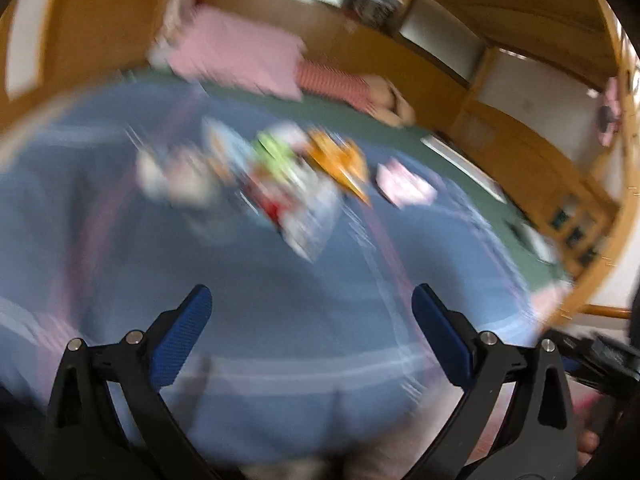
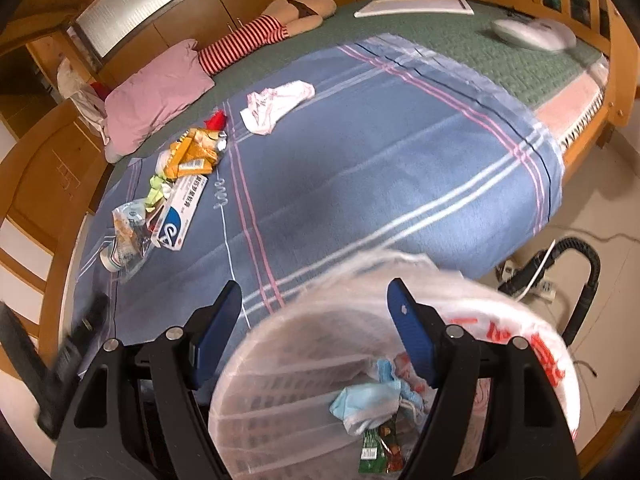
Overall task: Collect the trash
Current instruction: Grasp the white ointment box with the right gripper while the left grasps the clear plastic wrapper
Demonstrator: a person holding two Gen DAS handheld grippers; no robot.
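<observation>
A pile of trash lies on the blue plaid blanket (image 2: 380,168): orange wrappers (image 2: 194,152), a white and blue box (image 2: 180,212), a clear wrapper (image 2: 128,232) and a white crumpled bag (image 2: 276,104). My right gripper (image 2: 316,308) is open and empty above a bin lined with a white plastic bag (image 2: 280,360). A blue mask (image 2: 368,398) and a green wrapper (image 2: 374,448) lie in the bin. The left wrist view is blurred. My left gripper (image 1: 312,300) is open and empty over the blanket, short of the pile (image 1: 296,184).
A pink pillow (image 2: 156,88) and a striped doll (image 2: 256,36) lie at the bed's head. A white board (image 2: 416,6) and a white device (image 2: 532,32) lie on the green mattress. A black hose (image 2: 580,276) and cables are on the floor. Wooden cabinets surround the bed.
</observation>
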